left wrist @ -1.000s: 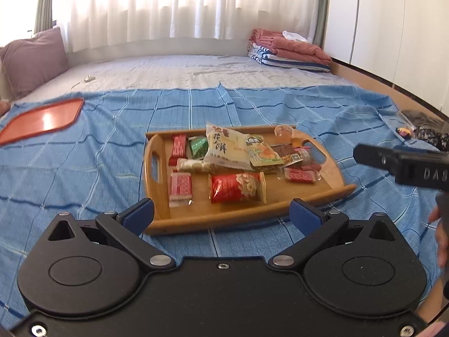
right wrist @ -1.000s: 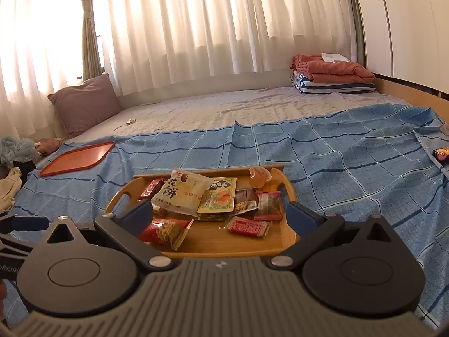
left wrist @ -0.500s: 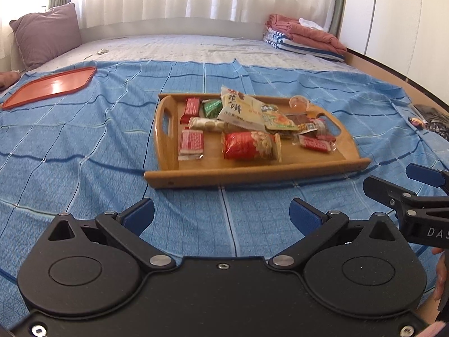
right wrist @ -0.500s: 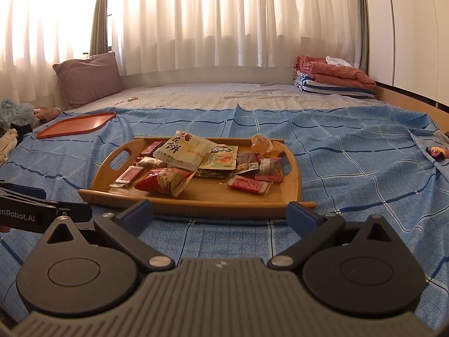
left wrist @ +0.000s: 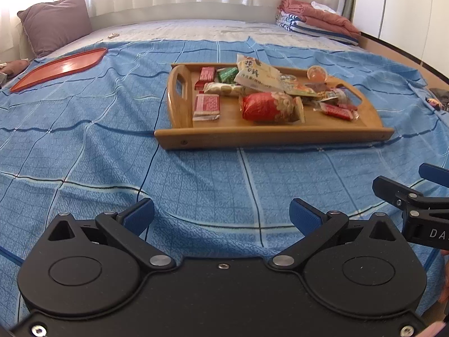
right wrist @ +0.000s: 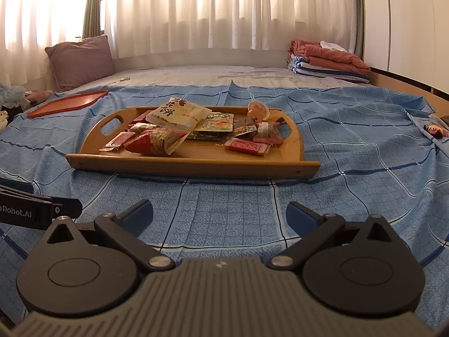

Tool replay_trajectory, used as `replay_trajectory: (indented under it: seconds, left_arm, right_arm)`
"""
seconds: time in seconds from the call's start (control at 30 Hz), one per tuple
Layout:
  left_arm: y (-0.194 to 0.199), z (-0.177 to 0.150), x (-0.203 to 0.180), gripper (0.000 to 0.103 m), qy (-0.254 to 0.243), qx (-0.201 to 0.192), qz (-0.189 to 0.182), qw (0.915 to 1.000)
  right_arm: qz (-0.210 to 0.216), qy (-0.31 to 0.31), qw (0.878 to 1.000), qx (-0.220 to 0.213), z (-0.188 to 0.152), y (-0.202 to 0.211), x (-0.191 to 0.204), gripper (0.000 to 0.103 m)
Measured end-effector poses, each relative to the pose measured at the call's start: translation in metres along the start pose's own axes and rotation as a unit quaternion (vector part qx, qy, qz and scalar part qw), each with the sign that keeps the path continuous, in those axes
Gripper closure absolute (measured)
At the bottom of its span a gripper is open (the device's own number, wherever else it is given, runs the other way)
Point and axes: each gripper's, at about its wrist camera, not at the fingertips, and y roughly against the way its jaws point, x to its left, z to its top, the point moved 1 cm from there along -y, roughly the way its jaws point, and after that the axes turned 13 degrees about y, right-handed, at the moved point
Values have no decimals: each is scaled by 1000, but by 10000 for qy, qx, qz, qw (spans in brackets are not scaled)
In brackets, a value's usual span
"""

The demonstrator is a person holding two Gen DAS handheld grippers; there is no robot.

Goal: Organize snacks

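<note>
Gripper fingers come first: my left gripper [left wrist: 221, 214] hangs low over the blue checked bedsheet [left wrist: 84, 154] with its jaws spread wide and nothing between the blue pads; my right gripper [right wrist: 219, 213] is the same, spread and empty, level with the left and near it. Neither touches anything.

Ahead of both, well apart from the fingertips, the wooden tray [right wrist: 193, 164] rests on the bed with the snacks heaped in it. That fits either a pile waiting to be sorted or one already gathered there, so I judge no further. An empty orange tray [left wrist: 61, 66] lies far off to the left, near the pillow [left wrist: 56, 22].

If I go in for a packet, I would take the ones lying clear: the flat red wafer packet [left wrist: 206, 106] near the left handle, or the red strip packet [right wrist: 248, 146] at the right front. I'd pinch a crimped end seam, since smooth film slides between pads. The puffed red bag [left wrist: 269, 106] is air-filled and crinkly; a light squeeze at its fluted end should do, because a hard one might burst it. The big pale bag [right wrist: 178, 115] leans on others, so lifting it may tumble its neighbours. The little round jelly cup [right wrist: 258, 109] is rigid, smooth and probably rolls. The tray's raised rim means coming down from above, and the soft bedding underneath will give if I press
</note>
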Motion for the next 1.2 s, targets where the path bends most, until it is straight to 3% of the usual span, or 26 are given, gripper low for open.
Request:
replay_trajectory:
  seconds: [0.17,0.3,0.47,0.73,1.2]
  left_arm:
    - [-14,-9,4,0,43,142,125,9998]
    - [-16,-14,0,0,-174,9,208,9996]
    - [-20,-16,4,0,6,-61,168,9998]
    - [-22,-22,4,0,0,-298,197,9994]
    - [-21,-23,6,0,29,-353,148,9993]
  right_arm:
    - [-51,-22,9999,110,-10,-9,2,0]
    - [-60,60,9996,253,-18,-16,6,0]
    - [81,103,9990,432,-22,-23,8,0]
    - [6,186,9993,336,-26,-24,13,0]
    - [-34,213,9994,264,-28,-24,13,0]
